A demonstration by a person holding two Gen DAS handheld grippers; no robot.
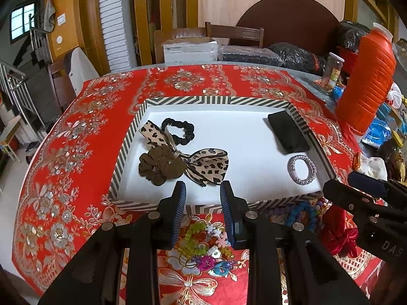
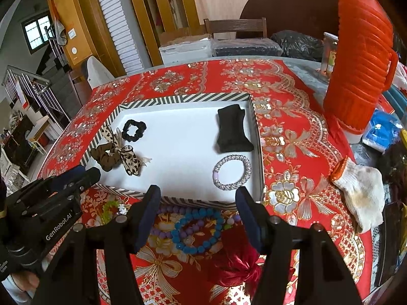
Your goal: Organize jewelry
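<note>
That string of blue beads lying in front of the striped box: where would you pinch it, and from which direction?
Probably from above, on the near arc of the blue bead bracelet. It lies flat on the red tablecloth, so one finger could go inside the ring and one outside. The near side lies farthest from the purple beads tangled along its far and left edges.

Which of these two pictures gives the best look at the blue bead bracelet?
The right wrist view: the blue bead bracelet lies nearly whole between the right claw fingers. The left wrist view shows only part of it, small, behind the tray's front edge.
</note>
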